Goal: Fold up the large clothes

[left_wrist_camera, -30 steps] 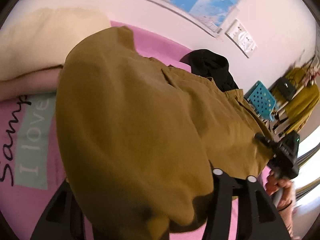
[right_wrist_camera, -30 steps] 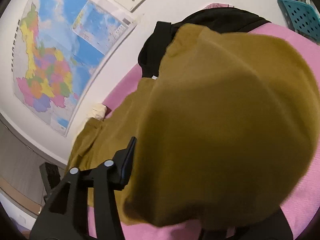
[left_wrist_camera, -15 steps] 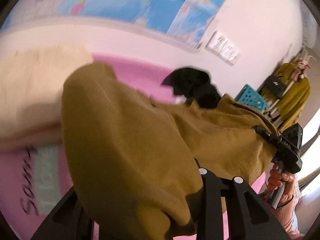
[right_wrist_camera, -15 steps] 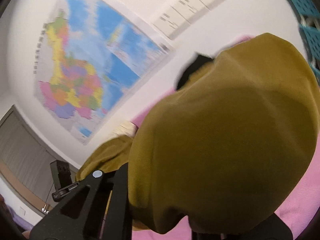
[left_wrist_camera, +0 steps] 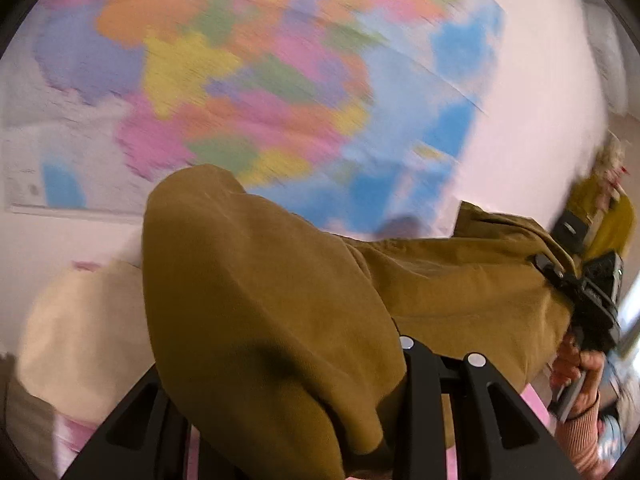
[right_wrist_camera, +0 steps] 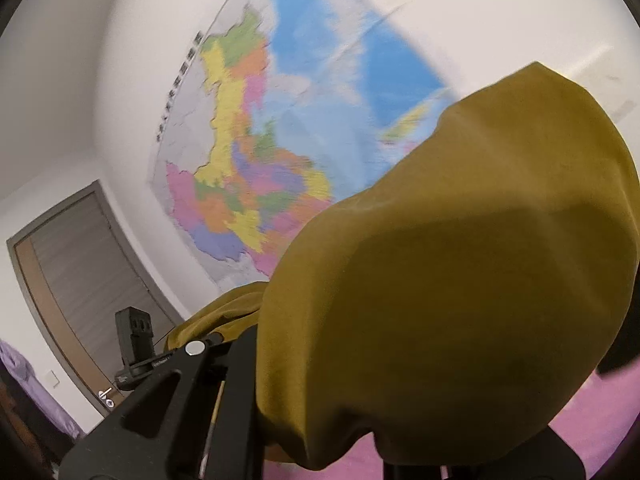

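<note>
A large mustard-brown garment [left_wrist_camera: 280,300] hangs stretched in the air between my two grippers. My left gripper [left_wrist_camera: 288,420] is shut on one bunched edge of it; cloth covers the fingertips. My right gripper [right_wrist_camera: 320,432] is shut on the other edge of the garment [right_wrist_camera: 460,280], which billows over the fingers. In the left wrist view the right gripper [left_wrist_camera: 588,300] shows at the far right, held by a hand, with the cloth taut up to it. In the right wrist view the left gripper's body [right_wrist_camera: 134,344] shows at lower left.
A coloured wall map [left_wrist_camera: 260,80] fills the wall behind, and shows in the right wrist view [right_wrist_camera: 260,160]. A cream pillow [left_wrist_camera: 80,340] lies at lower left. The pink bed sheet [right_wrist_camera: 592,440] is below. A grey door [right_wrist_camera: 80,272] stands at left. Yellow clothes [left_wrist_camera: 600,216] hang at far right.
Both grippers have lifted the garment up off the bed and tilted upward. The views now show the wall map instead of the bed and black clothing.
</note>
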### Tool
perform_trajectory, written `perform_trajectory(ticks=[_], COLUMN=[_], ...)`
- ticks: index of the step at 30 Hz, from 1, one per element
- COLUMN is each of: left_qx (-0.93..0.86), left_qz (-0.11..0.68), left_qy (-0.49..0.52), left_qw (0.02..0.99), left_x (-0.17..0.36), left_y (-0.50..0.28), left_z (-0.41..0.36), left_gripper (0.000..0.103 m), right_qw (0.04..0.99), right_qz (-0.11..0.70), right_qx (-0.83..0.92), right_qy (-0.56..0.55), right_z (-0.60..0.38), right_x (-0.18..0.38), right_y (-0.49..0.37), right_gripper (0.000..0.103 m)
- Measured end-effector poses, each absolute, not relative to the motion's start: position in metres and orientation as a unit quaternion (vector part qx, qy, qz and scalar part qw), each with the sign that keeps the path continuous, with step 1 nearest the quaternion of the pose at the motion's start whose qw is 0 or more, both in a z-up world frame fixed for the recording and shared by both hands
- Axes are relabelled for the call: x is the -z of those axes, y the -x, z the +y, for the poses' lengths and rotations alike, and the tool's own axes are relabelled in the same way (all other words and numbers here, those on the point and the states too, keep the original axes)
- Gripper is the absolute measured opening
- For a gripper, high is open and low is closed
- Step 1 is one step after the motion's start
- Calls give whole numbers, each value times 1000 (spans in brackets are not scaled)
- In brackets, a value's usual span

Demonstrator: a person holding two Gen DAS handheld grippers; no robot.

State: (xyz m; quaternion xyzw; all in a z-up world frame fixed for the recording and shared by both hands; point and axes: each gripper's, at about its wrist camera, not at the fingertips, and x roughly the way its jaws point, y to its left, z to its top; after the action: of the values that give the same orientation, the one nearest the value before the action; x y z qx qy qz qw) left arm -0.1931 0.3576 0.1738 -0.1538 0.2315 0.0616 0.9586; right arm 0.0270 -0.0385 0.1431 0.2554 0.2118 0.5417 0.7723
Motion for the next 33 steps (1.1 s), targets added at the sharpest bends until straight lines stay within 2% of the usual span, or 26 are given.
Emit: perform_trajectory(ticks=[6,10,13,15,16,17,19,21,23,25,27,29,31,33], left_qx=[-184,-274,-330,-361,-374,-386,-377,-366,-364,-365,-357,-349,-347,-352], left_qz=[214,205,235,288,309,321,305,289,287,290,285,278,268,258], left_qy=[112,99,125,154,164,183,217,246,252,252,263,281,281,279], left_qw=[953,934,905,874,859,845,847,850,849,848,850,850,854,855], left_x=[-194,-180,-123,-62,-39,-17,1,1,-3,-6,-8,-15,-25,-32], left_y=[200,215,220,217,217,219,231,241,244,246,248,245,252,258], left_z=[442,511,567,603,614,625,637,643,647,648,652,653,655,655], left_gripper=[29,29,30,30,30,30,33,33,33,32,31,28,27,27], right_qw=[747,722,692,680,671,664,657,651,649,656,662,689,730,721], right_qz=[199,209,278,336,377,395,404,411,409,411,419,413,393,395], right_qx=[-584,-617,-634,-628,-619,-616,-616,-621,-627,-623,-612,-586,-547,-549], right_qy=[-248,-231,-204,-173,-159,-156,-159,-149,-138,-114,-111,-109,-112,-150], right_z=[82,174,235,263,276,279,272,260,247,223,191,167,142,129], right_x=[-158,-131,-73,-32,-2,11,25,20,13,9,9,8,3,3], right_y=[-37,-23,-9,0,4,6,6,8,9,10,3,-5,-19,-31], right_gripper=[12,12,12,16,21,26,26,37,57,63,63,52,51,51])
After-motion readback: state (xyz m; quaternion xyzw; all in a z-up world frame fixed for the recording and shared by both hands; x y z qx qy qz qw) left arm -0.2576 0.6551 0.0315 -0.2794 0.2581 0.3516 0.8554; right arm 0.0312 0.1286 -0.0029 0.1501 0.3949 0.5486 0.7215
